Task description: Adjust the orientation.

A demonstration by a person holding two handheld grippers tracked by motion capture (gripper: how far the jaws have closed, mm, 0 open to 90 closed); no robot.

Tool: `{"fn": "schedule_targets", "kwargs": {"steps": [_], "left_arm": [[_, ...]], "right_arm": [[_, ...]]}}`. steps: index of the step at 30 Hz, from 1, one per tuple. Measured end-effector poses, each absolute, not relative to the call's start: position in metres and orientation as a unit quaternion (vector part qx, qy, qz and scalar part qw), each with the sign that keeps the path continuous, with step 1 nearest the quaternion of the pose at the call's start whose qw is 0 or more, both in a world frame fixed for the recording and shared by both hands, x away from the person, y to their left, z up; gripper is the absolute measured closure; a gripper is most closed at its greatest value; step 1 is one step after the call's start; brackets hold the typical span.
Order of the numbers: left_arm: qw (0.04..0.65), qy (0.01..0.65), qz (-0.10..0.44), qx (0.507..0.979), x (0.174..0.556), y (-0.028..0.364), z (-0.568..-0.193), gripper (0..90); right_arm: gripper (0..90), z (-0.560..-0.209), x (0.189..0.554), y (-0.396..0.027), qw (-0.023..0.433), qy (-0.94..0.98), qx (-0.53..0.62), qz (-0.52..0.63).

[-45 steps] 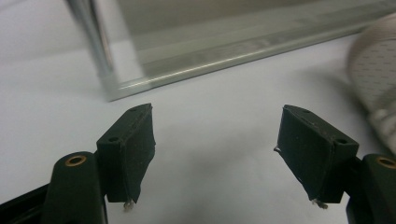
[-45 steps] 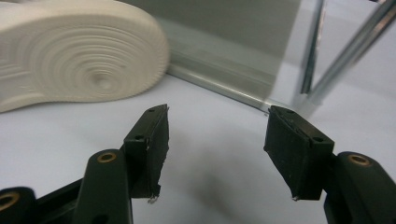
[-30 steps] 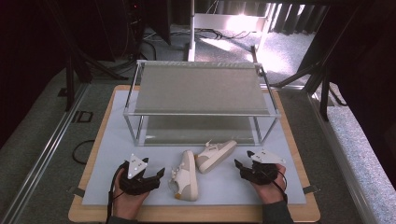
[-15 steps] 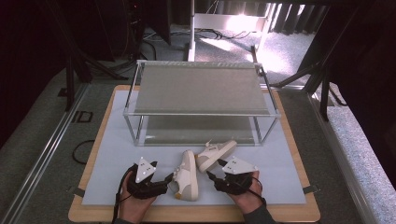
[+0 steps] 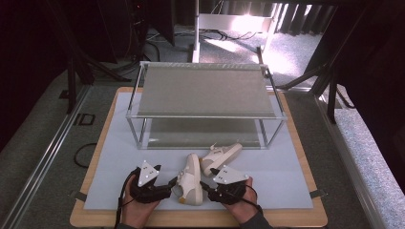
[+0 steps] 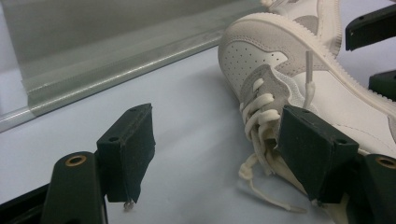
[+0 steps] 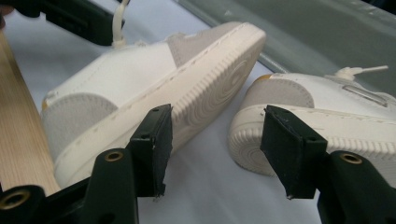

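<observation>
Two white sneakers lie on the pale mat in front of a rack. The near sneaker (image 5: 192,177) rests on its side, its laces (image 6: 257,112) facing my left gripper and its sole (image 7: 205,84) facing my right gripper. The second sneaker (image 5: 222,156) lies behind it to the right, heel (image 7: 275,116) toward my right gripper. My left gripper (image 5: 172,184) is open at the near sneaker's left side; its right pad (image 6: 310,154) is at the laces. My right gripper (image 5: 207,186) is open at that sneaker's right side, empty between its jaws (image 7: 219,140).
A two-tier metal rack (image 5: 205,90) with mesh shelves stands at the back of the mat (image 5: 114,162). The wooden table edge (image 5: 191,218) runs just behind my hands. Dark stands and cables sit on the floor beyond.
Both grippers have closed in on the near sneaker: the right one slid left from the mat's right side, the left one slid right. The sneakers have not moved.
</observation>
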State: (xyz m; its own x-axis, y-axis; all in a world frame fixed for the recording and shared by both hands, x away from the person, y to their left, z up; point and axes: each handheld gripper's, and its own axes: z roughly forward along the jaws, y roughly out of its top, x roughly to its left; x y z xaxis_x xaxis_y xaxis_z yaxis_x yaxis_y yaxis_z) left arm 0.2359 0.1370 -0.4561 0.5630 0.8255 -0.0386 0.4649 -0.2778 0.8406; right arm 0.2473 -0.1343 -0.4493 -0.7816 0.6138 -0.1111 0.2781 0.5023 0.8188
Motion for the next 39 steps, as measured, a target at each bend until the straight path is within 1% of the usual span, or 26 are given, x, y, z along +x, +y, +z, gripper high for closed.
{"fn": "schedule_targets", "kwargs": {"steps": [5,12,14,17,21,22,26,29,33,36,38,39], "left_arm": [[0.435,0.416,0.213,0.770,0.235,0.135,-0.456,27.2],[0.427,0.413,0.208,0.777,0.237,0.140,-0.458,28.1],[0.435,0.408,0.199,0.778,0.236,0.141,-0.458,33.2],[0.438,0.390,0.198,0.785,0.233,0.139,-0.457,36.4],[0.439,0.379,0.183,0.793,0.231,0.137,-0.461,44.7],[0.438,0.380,0.181,0.794,0.231,0.137,-0.462,48.2],[0.441,0.377,0.161,0.798,0.231,0.137,-0.467,54.1],[0.443,0.375,0.153,0.800,0.232,0.133,-0.470,55.3],[0.442,0.377,0.132,0.803,0.237,0.129,-0.474,60.4],[0.446,0.373,0.118,0.805,0.240,0.123,-0.477,65.3],[0.446,0.373,0.110,0.806,0.242,0.121,-0.478,71.3],[0.448,0.375,0.110,0.804,0.242,0.121,-0.478,72.7]], "right_arm": [[40.6,-0.443,0.247,-0.131,0.194,0.834,0.260,0.445],[42.5,-0.445,0.248,-0.133,0.185,0.837,0.256,0.446],[42.5,-0.445,0.248,-0.135,0.182,0.836,0.259,0.447],[42.8,-0.445,0.248,-0.136,0.182,0.837,0.259,0.447],[43.3,-0.445,0.248,-0.136,0.185,0.838,0.256,0.445],[43.3,-0.445,0.248,-0.136,0.184,0.838,0.257,0.445],[43.4,-0.445,0.248,-0.137,0.183,0.838,0.257,0.445],[43.5,-0.445,0.248,-0.137,0.184,0.838,0.256,0.445],[43.6,-0.445,0.247,-0.137,0.185,0.839,0.255,0.445],[43.6,-0.445,0.247,-0.136,0.186,0.839,0.254,0.445],[43.6,-0.445,0.247,-0.136,0.187,0.839,0.253,0.444],[43.6,-0.445,0.247,-0.136,0.187,0.839,0.253,0.444]]}}
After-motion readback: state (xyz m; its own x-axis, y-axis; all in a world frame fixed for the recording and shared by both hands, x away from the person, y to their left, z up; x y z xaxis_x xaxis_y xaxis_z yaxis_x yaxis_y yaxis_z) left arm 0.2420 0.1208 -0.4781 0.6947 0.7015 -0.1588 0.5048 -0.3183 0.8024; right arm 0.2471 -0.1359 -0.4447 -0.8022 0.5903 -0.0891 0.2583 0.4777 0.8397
